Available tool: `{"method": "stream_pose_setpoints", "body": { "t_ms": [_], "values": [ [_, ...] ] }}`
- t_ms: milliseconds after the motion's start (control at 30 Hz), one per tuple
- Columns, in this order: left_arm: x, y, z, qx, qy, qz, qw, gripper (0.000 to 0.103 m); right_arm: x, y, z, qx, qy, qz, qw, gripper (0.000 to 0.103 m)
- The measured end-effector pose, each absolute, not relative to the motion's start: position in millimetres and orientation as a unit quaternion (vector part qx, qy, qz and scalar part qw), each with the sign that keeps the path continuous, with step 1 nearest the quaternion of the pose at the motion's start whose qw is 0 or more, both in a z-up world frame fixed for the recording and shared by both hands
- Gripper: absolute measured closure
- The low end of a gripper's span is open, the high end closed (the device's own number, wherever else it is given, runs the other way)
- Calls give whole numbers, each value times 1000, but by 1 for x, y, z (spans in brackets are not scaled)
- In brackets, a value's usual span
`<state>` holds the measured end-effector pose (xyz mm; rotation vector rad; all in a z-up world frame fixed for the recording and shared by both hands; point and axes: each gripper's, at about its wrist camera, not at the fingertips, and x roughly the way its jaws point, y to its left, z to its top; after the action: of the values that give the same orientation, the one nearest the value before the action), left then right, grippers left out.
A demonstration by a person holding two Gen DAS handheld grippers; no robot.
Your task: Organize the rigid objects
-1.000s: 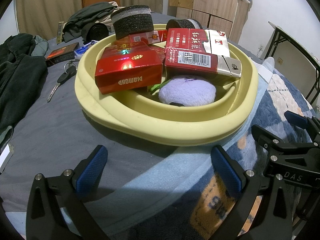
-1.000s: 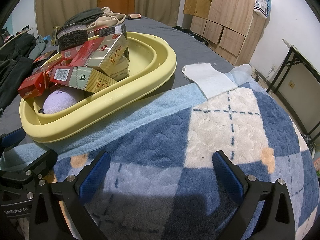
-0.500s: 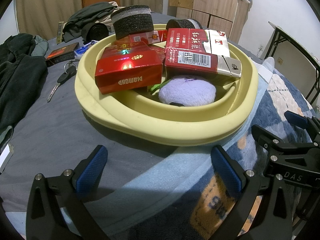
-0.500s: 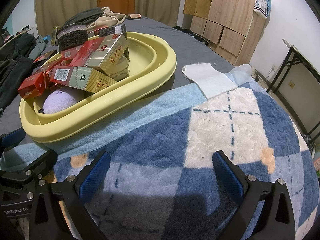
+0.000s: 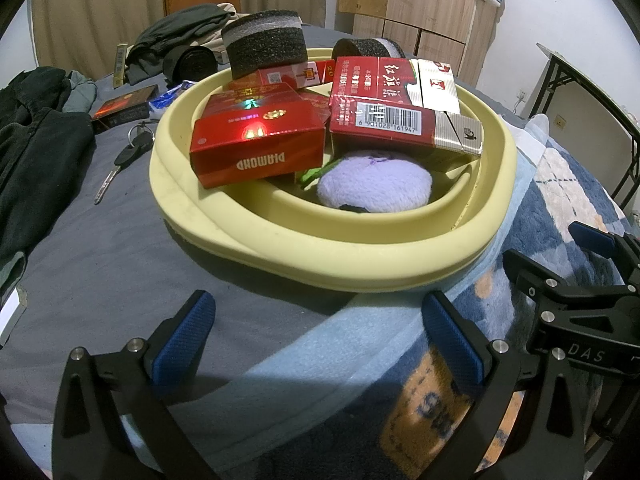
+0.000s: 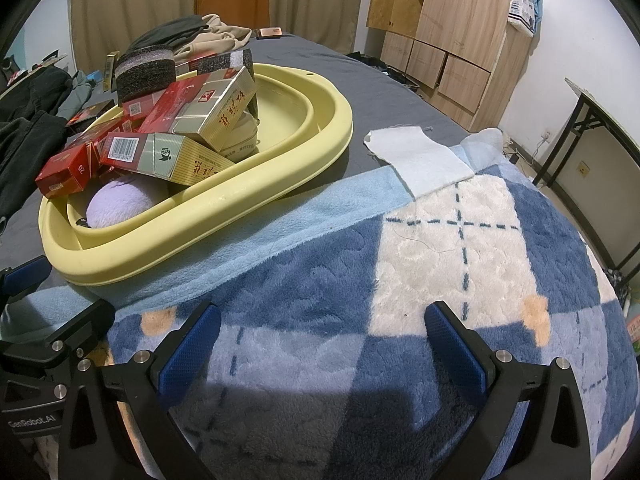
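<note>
The left gripper (image 5: 318, 330) hangs low over the bed with its blue-padded fingers (image 5: 182, 340) spread wide and nothing between them; they point at the near rim of the yellow basin (image 5: 320, 256), close to it but not touching. The right gripper (image 6: 320, 336), just beside it, is likewise spread and empty, over the blue checked blanket (image 6: 460, 240), with the basin off to its left.

The rigid things to sort lie heaped in the basin. A red box marked DIAMOND (image 5: 260, 142) sits nearest the left fingers, tilted on the inner rim. Beside it a red-and-silver carton with a barcode (image 5: 404, 122) rests over a lilac plush ball (image 5: 376, 186), and two dark foam cylinders (image 5: 264, 42) stand at the back.

The boxes look like light, stiff cardboard with glossy wrap, so they would probably slip a little under the pads and crush if squeezed hard. The DIAMOND box seems best taken across its short sides, where the walls are stiffest. Since the carton leans on the soft ball, lifting a neighbour could let it slide.

Farther out, keys (image 5: 128, 156) and dark clothing (image 5: 36, 152) lie on the grey sheet.
</note>
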<state>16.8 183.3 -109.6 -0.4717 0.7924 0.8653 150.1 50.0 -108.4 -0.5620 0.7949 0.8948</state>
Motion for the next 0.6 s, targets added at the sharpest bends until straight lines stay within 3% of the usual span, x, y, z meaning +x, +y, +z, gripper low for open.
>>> {"method": "stream_pose_setpoints", "body": {
  "t_ms": [600],
  "values": [
    [16, 184, -110, -221, 370, 404, 807, 0, 150, 50, -108, -261, 369, 415, 789, 0]
  ]
}}
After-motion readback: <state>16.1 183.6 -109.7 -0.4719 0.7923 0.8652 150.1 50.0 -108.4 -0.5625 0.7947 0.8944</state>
